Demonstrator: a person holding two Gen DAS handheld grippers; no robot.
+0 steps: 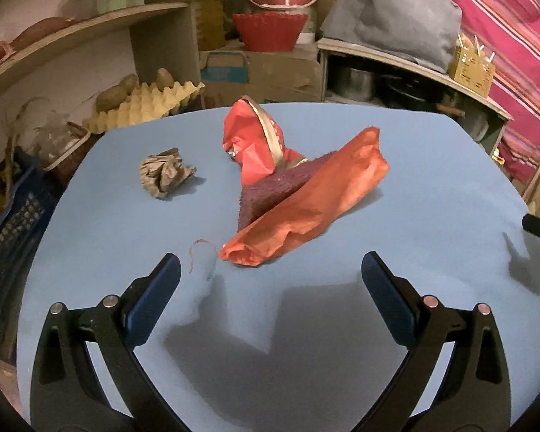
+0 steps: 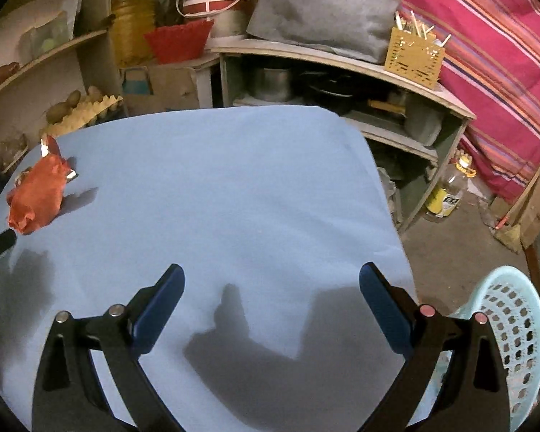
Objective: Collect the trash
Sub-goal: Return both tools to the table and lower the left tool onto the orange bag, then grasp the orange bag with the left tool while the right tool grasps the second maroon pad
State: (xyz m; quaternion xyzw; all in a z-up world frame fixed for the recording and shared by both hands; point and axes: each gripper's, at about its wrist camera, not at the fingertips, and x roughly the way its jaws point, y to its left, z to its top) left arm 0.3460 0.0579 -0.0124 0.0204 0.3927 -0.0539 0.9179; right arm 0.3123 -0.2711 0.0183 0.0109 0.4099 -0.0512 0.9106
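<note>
Trash sits mid blue table [image 1: 432,180]: orange plastic bag [image 1: 306,212] over a maroon scrub pad [image 1: 270,194], red snack wrapper [image 1: 252,144] behind, crumpled paper [image 1: 165,176] to the left. Nothing's picked up yet. Our left gripper [image 1: 270,270] hovers w/ jaws spread, just short of the bag; right gripper [image 2: 271,280] also spread, empty, by the mint basket [image 2: 514,324]. Next, we think: close on the bag.

The left gripper [image 1: 270,270] and the right gripper [image 2: 271,280] both hovered over the bench [image 2: 234,180], jaws spread wide, holding nothing.
</note>
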